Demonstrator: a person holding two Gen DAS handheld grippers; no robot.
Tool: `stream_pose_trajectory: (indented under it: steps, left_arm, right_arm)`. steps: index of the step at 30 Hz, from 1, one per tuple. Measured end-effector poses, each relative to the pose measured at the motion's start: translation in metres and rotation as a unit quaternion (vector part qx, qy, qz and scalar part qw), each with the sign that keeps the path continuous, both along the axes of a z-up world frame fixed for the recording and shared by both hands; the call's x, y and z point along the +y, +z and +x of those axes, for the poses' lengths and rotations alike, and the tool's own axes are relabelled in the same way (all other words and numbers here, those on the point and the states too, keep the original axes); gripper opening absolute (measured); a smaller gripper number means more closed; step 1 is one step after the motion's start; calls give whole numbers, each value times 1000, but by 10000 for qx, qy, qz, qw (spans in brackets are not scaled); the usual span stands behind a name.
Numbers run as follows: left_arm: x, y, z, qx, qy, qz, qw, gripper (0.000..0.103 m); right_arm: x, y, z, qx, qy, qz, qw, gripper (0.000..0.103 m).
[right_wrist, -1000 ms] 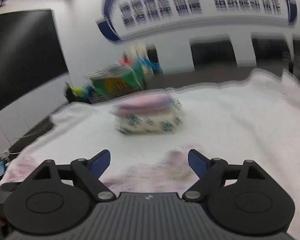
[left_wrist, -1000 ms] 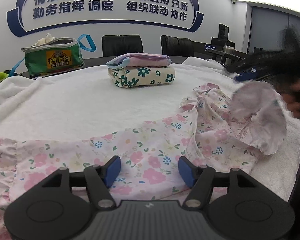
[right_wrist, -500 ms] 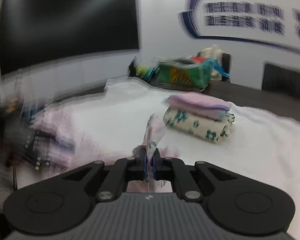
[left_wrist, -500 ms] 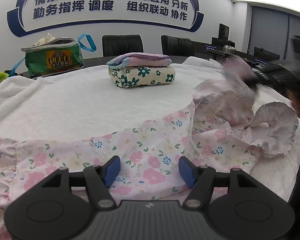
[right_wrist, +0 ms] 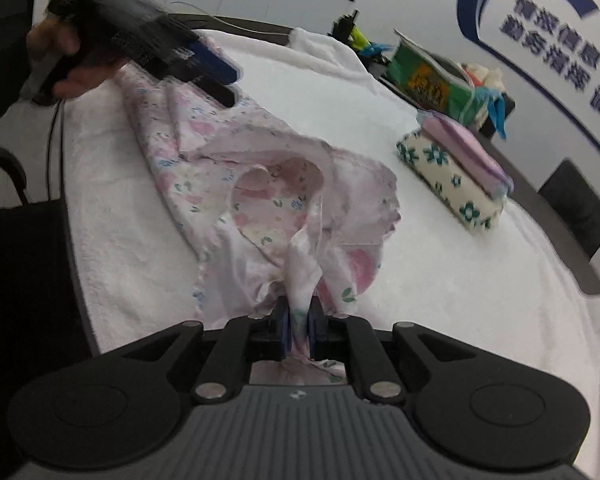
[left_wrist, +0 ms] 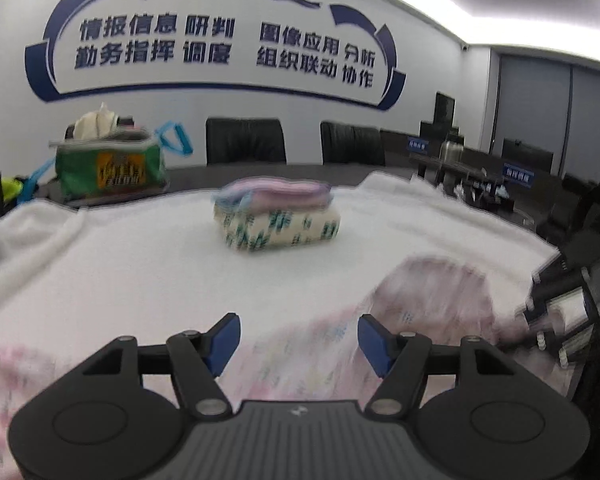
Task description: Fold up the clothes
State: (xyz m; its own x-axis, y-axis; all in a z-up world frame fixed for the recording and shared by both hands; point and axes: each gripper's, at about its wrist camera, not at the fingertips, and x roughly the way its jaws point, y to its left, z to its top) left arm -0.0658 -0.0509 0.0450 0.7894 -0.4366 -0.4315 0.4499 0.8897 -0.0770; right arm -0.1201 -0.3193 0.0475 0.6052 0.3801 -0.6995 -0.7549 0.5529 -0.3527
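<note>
Two pairs of tongs frame our work on a floral garment (right_wrist: 260,184) spread over the white towel (right_wrist: 440,280) that covers the counter. Our right tongs (right_wrist: 299,330) are pinched narrow on a bunched edge of that garment, cloth plainly squeezed between the blue pads, though the jaws are easing slightly apart even as they grip. Our left tongs (left_wrist: 299,342) stand wide with nothing between them, hovering over the garment's near hem; motion blur smears the print beneath them.

Taking the folded stack (right_wrist: 456,176) of finished clothes as our landmark, the garment lies on the near side of it, well apart, with bare towel between. In the right wrist view its long axis runs from the pinched edge away toward the left tongs (right_wrist: 204,64) and the hand (right_wrist: 72,60) that carries them, so the stack sits off to one side of that line rather than at either end. A green bag (right_wrist: 432,80) stands beyond the stack, at the counter's far edge.

We judge the fold to be at an early stage: the cloth is lifted and rumpled around a neck or arm opening, not yet laid flat. The coming move turns on that long axis. Our right tongs already own one end, and the open left tongs are the nearer to the other end, so they are best placed to take it and draw the garment taut before we fold. Loose fabric could slip from the right grip.
</note>
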Motion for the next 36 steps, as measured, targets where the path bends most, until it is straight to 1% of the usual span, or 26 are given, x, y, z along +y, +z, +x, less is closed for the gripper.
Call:
stream_pose_trajectory:
  steps: [1, 2, 3, 5, 7, 8, 9, 10, 12, 13, 14, 15, 18, 19, 20, 21, 22, 23, 25, 26, 27, 29, 30, 31, 34, 36]
  left_arm:
    - [-6, 7, 4, -46, 7, -22, 10000, 64]
    - [-12, 10, 10, -53, -1, -7, 10000, 64]
    - [-18, 12, 15, -59, -10, 10, 10000, 64]
    - [-26, 14, 25, -16, -7, 45, 10000, 64]
    - [-26, 15, 36, 195, 15, -142, 9997, 64]
    - [-26, 15, 41, 301, 26, -238, 9993, 64]
    - [-26, 16, 47, 407, 37, -334, 9986, 64]
    - [-27, 18, 54, 542, 47, -446, 9975, 64]
    - [-40, 24, 67, 695, -108, -559, 9960, 64]
    - [-49, 27, 73, 740, -232, -582, 9953, 64]
    - [-58, 27, 73, 731, -382, -546, 9951, 62]
    - [-67, 27, 74, 719, -533, -508, 9947, 62]
    - [-94, 11, 74, 667, -847, -213, 9939, 62]
    - [-103, 5, 74, 650, -951, -114, 9933, 56]
    - [-107, -4, 76, 850, -986, -33, 9915, 37]
    - [-111, -13, 78, 1061, -1016, 48, 9891, 26]
    - [-110, -21, 78, 1248, -1059, 44, 9865, 10]
    - [-109, -29, 78, 1434, -1101, 35, 9835, 11]
    - [-109, -38, 77, 1473, -1087, 83, 9831, 11]
    - [-109, -42, 76, 1489, -1079, 108, 9829, 11]
    - [-109, -44, 75, 1473, -1064, 81, 9833, 11]
    - [-108, -47, 76, 1458, -1023, -1, 9840, 12]
    - [-106, -49, 76, 1449, -1012, -92, 9842, 12]
    - [-104, -52, 76, 1439, -1001, -186, 9843, 12]
    - [-97, -53, 76, 1411, -1040, -407, 9837, 12]
    - [-92, -53, 79, 1490, -1050, -544, 9817, 12]
  right_arm:
    - [0, 4, -5, -64, -1, 30, 10000, 13]
    - [0, 9, -10, -128, -2, 59, 9999, 22]
    - [-3, 15, -15, -203, -34, 163, 9997, 39]
    - [-15, 32, -25, -394, -252, 547, 9974, 57]
    - [-35, 49, -33, -644, -907, 1103, 9877, 63]
    - [-48, 58, -34, -764, -1464, 1486, 9750, 67]
    - [-62, 64, -35, -797, -2021, 1922, 9570, 73]
    - [-76, 67, -35, -746, -2574, 2404, 9329, 76]
    - [-103, 61, -37, -360, -3496, 3439, 8707, 78]
    - [-112, 53, -38, -59, -3777, 3811, 8439, 77]
    - [-116, 43, -41, 208, -3971, 4105, 8205, 77]
    - [-114, 32, -45, 446, -4009, 4254, 8101, 77]
    - [-95, 7, -54, 918, -3951, 4171, 8133, 77]
    - [-90, 2, -54, 1065, -3949, 4132, 8136, 77]
    - [-87, -3, -53, 1218, -3959, 4100, 8126, 77]
    - [-85, -7, -51, 1353, -3958, 4094, 8108, 74]
    - [-84, -10, -50, 1472, -3945, 4111, 8085, 72]
    - [-84, -14, -48, 1613, -3916, 4162, 8046, 67]
    - [-81, -25, -39, 1791, -3892, 4297, 7948, 54]
    - [-78, -30, -33, 1754, -3938, 4359, 7900, 36]
    - [-78, -34, -27, 1625, -4004, 4456, 7840, 26]
    - [-75, -37, -18, 1190, -4043, 4837, 7671, 26]
    - [-72, -39, -12, 1043, -4062, 4906, 7638, 26]
    - [-67, -40, -7, 954, -4112, 4864, 7650, 26]
    - [-55, -37, 4, 805, -4041, 4749, 7776, 35]
    - [-52, -25, -2, 520, -3891, 4763, 7868, 48]
